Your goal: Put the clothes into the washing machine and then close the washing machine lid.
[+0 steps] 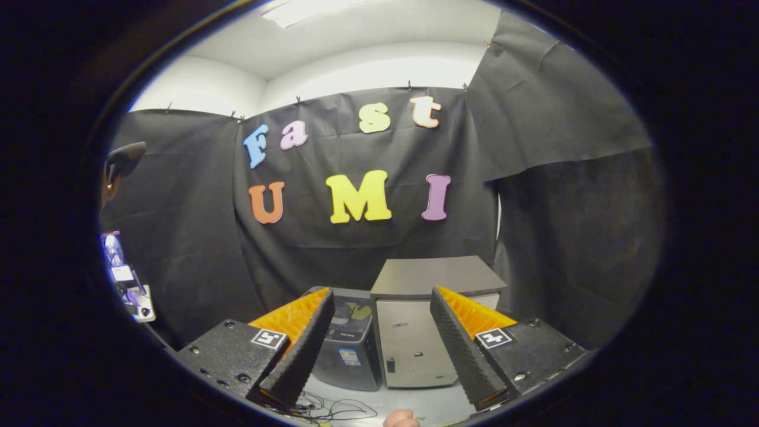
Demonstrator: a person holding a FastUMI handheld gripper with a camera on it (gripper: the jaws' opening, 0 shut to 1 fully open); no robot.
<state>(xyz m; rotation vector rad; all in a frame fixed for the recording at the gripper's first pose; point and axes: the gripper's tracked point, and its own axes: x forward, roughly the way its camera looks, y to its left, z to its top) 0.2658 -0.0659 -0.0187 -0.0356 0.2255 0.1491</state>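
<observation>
Right now I hold the gripper [379, 350] spread wide with nothing between its fingers, aimed at two boxes on the surface [427, 403]. Ahead sits a dark washing machine [350, 350] with something yellow at its top; whether that is clothing inside or a print, I cannot tell, nor how its lid stands. Just beside it stands a grey cabinet [427, 320]. A pinkish bit [400, 418] lies nearest me. How far the job has got stays unsettled.

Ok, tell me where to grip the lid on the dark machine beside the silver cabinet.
Take the lid by its front edge, coming from the front and above: the silver cabinet stands close beside it and the cloth wall hangs behind, so the front looks freest. The open gripper faces that way.
</observation>
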